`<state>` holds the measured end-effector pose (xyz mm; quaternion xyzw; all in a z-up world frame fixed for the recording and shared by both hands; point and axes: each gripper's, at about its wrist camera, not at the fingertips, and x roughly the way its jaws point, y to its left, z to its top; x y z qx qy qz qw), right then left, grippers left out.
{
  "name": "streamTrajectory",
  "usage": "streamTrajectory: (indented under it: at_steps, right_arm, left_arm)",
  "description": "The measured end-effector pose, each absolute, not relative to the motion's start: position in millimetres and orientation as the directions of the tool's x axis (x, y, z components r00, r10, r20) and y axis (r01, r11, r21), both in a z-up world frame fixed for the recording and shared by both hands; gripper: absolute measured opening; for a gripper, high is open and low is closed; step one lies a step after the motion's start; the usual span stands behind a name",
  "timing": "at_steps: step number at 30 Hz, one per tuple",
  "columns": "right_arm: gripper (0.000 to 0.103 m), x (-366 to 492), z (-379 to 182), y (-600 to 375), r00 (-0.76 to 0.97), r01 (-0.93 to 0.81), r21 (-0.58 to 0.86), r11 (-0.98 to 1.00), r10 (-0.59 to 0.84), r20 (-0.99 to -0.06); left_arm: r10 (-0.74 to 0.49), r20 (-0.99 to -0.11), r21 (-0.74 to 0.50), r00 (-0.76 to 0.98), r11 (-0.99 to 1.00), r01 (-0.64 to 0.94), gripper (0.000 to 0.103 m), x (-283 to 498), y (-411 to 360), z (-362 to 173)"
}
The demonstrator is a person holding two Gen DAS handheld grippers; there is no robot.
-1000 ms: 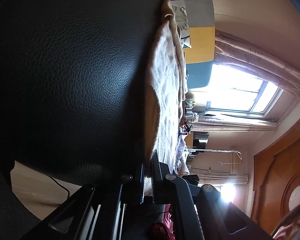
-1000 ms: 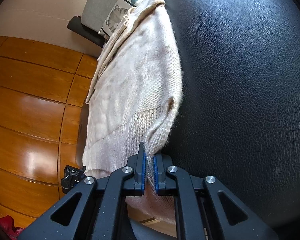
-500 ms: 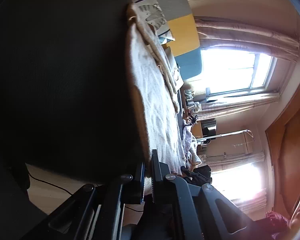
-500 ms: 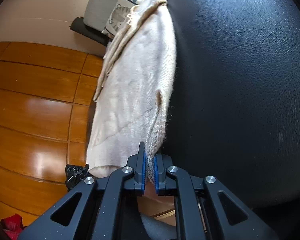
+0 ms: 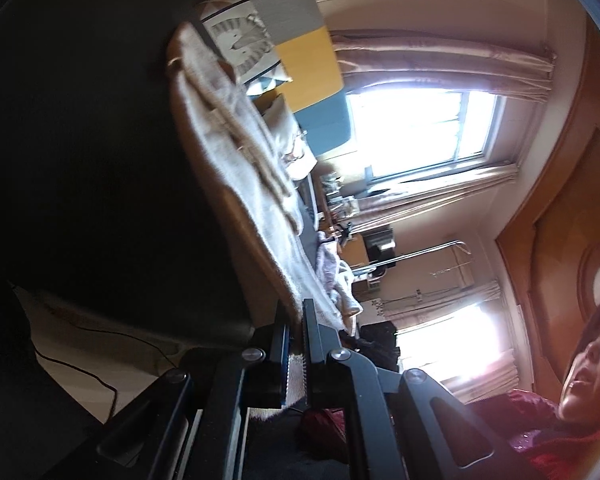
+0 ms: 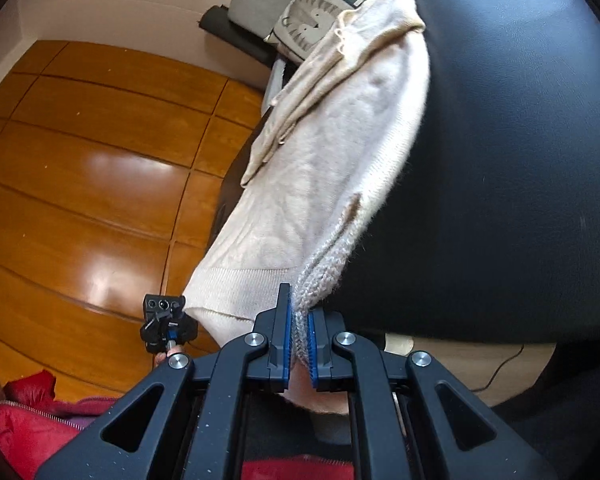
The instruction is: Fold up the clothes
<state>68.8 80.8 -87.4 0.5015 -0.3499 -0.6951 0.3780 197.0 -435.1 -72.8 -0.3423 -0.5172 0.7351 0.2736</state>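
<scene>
While both grippers pinch its ribbed hem, the sweater [image 6: 332, 152] stretches toward one o'clock from the right gripper [image 6: 299, 332] and eleven o'clock from the left gripper [image 5: 296, 344], far end resting on the black cushion [image 6: 520, 160].

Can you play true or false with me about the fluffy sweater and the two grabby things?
1. The right hand-held gripper is pinching the sweater's ribbed hem. True.
2. The sweater is bright blue. False: it is cream.
3. The left hand-held gripper is shut on the sweater too. True.
4. The sweater lies on a white table. False: it lies on a black leather surface.
5. A cushion with an animal drawing sits beyond the sweater. True.
</scene>
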Motion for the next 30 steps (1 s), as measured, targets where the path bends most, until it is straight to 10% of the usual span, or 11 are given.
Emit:
streamTrajectory:
  at_steps: [16,30]
  right_arm:
    - [0.006,93.3,-27.0,100.4,-0.25,0.316,0.926,-0.207,-0.96,-0.13]
    - [0.006,-54.5,-87.1,93.5,-0.328,0.034,0.983,-0.182,-0.931,-0.161]
  left_arm:
    - [0.748,0.047,-0.981,-0.662,-0.09,-0.172,0.004,221.4,-452.2,-27.7]
    - [0.728,0.04,-0.999,-0.685,0.038,-0.017,0.004,88.9,-461.4,-84.1]
